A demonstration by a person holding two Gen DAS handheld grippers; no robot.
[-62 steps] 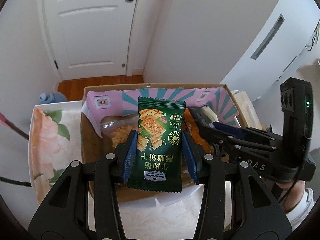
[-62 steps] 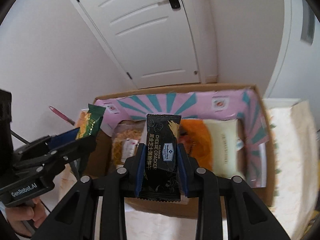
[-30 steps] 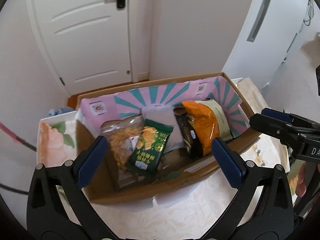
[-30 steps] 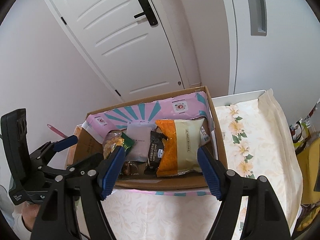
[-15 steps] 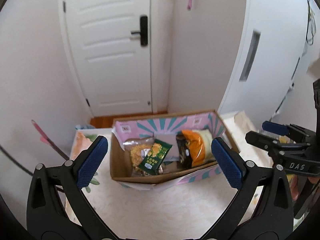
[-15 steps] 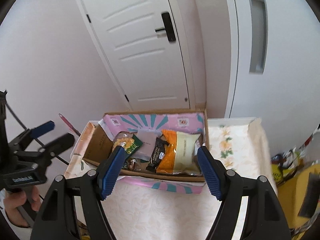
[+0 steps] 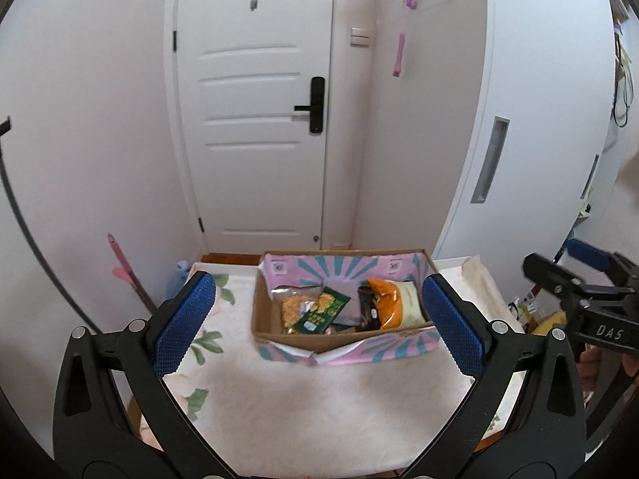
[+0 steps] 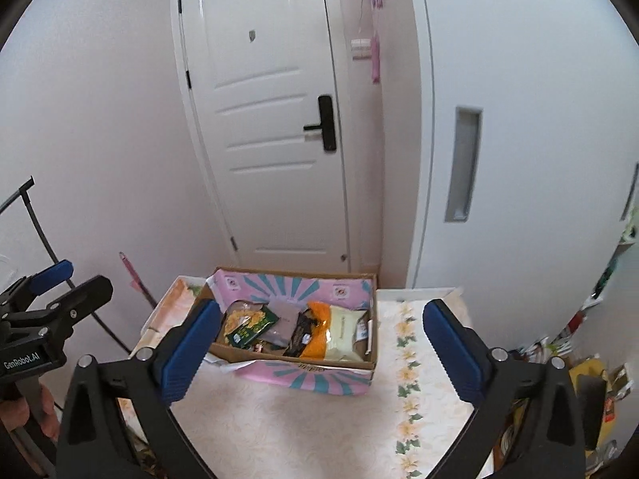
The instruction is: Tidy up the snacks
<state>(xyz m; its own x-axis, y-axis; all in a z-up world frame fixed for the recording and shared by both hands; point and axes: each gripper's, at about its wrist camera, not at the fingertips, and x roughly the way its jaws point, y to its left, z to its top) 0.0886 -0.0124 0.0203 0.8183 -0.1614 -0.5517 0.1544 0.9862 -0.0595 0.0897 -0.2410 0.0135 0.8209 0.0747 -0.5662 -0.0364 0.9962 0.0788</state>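
A cardboard box [image 7: 399,265] with pink and teal flaps stands on the table and holds several snack packs: a green cracker pack [image 7: 324,310], a black cracker pack [image 7: 366,306], an orange and cream bag [image 7: 393,302] and a yellow snack bag [image 7: 294,306]. The box [image 8: 293,361] also shows in the right wrist view, with the green pack [image 8: 252,328] and black pack [image 8: 302,331] inside. My left gripper [image 7: 317,325] is open and empty, held well back from the box. My right gripper [image 8: 321,349] is open and empty, also held back.
The table carries a cream floral cloth [image 7: 319,411]. A white door [image 7: 255,139] and a white cabinet [image 7: 531,119] stand behind. A pink-handled stick [image 7: 124,269] leans at the left. Bags and clutter [image 8: 579,367] lie right of the table.
Both grippers let their cracker packs go into the box, opened wide, and pulled back and up away from it. The green and black packs now lie in the box.
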